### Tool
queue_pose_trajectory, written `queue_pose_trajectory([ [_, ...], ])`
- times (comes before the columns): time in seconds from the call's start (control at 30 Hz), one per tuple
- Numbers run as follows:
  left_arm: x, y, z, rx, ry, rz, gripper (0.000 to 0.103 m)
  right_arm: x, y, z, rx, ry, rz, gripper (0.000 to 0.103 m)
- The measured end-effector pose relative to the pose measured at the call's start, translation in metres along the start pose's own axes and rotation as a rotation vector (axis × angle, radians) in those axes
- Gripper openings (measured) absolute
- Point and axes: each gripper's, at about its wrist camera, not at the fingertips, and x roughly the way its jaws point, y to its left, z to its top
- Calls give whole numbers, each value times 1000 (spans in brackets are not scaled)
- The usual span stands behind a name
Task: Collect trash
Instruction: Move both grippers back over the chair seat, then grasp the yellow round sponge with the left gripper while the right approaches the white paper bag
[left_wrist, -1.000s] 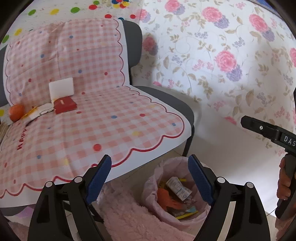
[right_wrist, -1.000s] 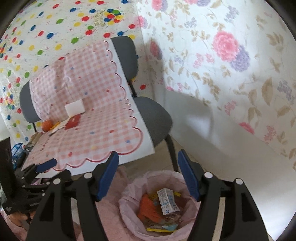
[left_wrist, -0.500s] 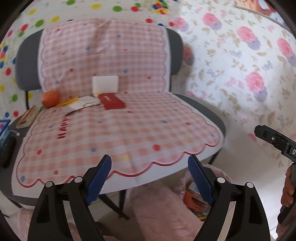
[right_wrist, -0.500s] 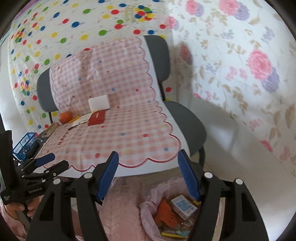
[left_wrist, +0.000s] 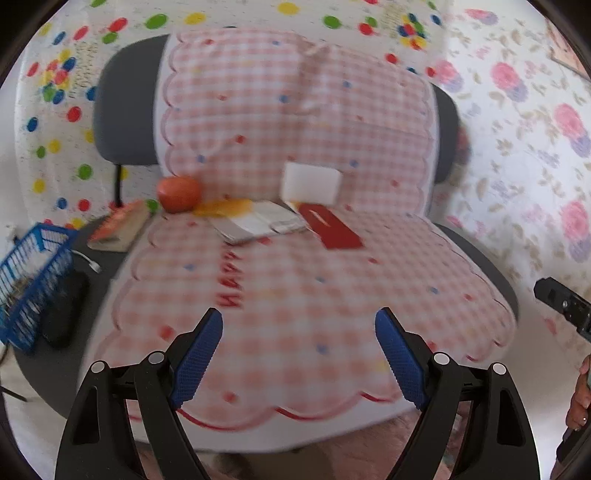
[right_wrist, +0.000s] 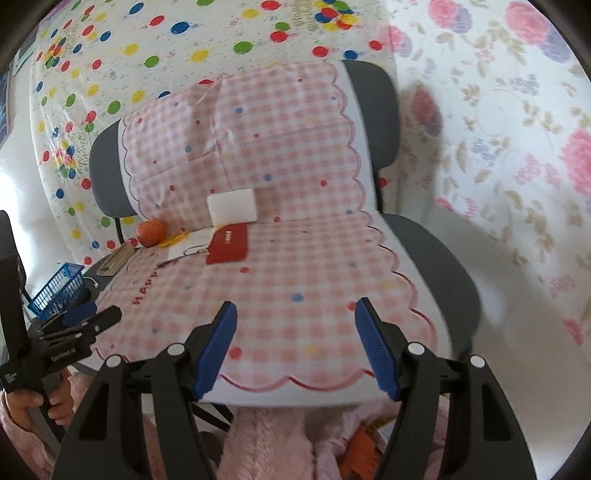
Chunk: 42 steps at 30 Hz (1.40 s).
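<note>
Over the gingham-covered chair seat, both grippers, left and right, are hovering released, seemingly seeking trash; next likely reaching toward the red packet.

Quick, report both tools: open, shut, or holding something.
Left tool: open, holding nothing, above the checked cloth.
Right tool: open, holding nothing, above the same cloth.
</note>
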Motion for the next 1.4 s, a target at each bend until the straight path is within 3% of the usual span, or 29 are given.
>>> queue_pose_trajectory([
  [0.2, 10, 40, 24, -34, -14, 98, 84, 40, 21, 22, -18, 38, 64, 65],
  [0.3, 27, 56, 36, -31, 24, 142, 84, 57, 32, 33, -23, 45, 86, 65],
  [0.5, 72, 75, 62, -30, 71, 119, 82, 105, 53, 55, -71, 79, 115, 65],
  [0.73, 139, 69, 95, 15, 130, 114, 76, 169, 71, 86, -102, 104, 129, 44],
  [0.8, 161, 66, 105, 32, 164, 102, 66, 182, 73, 94, -96, 106, 131, 44],
  [1.13, 237, 53, 125, 126, 274, 134, 63, 227, 69, 106, -53, 145, 147, 44],
  [1.27, 250, 68, 127, 96, 288, 138, 55, 231, 65, 103, -53, 160, 147, 44],
  [1.4, 247, 78, 128, 94, 288, 147, 33, 232, 60, 100, -54, 169, 139, 44],
])
